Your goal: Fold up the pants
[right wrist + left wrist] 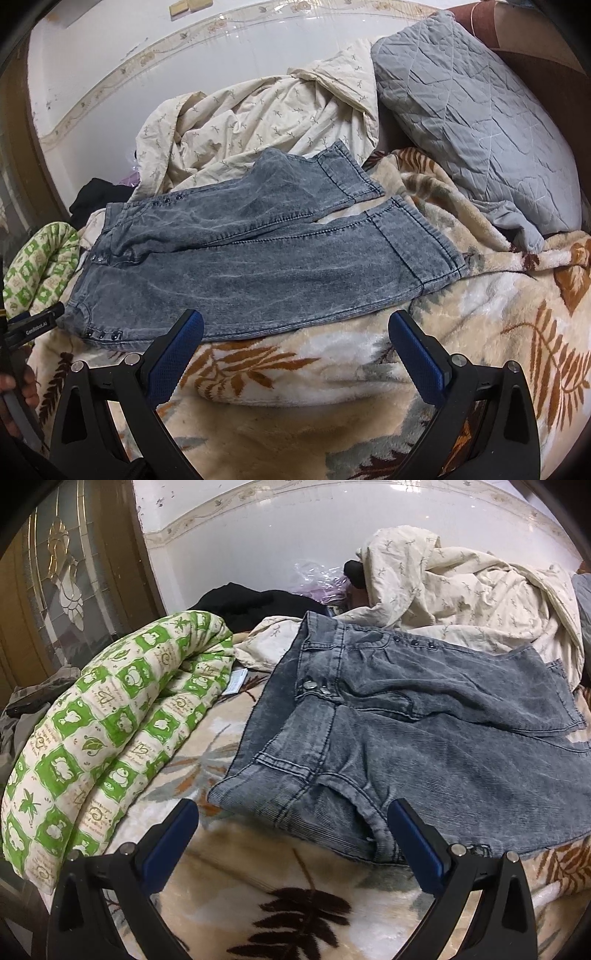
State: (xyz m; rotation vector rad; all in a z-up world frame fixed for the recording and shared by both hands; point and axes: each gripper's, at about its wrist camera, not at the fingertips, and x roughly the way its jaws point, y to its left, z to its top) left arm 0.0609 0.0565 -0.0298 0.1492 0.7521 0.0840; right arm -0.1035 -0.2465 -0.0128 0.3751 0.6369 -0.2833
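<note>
Pants [258,266] flat on blanket [332,369]; far waistband corner hidden, leg cut off.

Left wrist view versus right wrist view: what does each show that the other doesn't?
Only the left wrist view shows the glass-panelled door and the left gripper, open near the waistband. Only the right wrist view shows the grey pillow, both leg hems and the open right gripper. Both show the grey pants, green quilt, cream sheet and leaf-print blanket.
</note>
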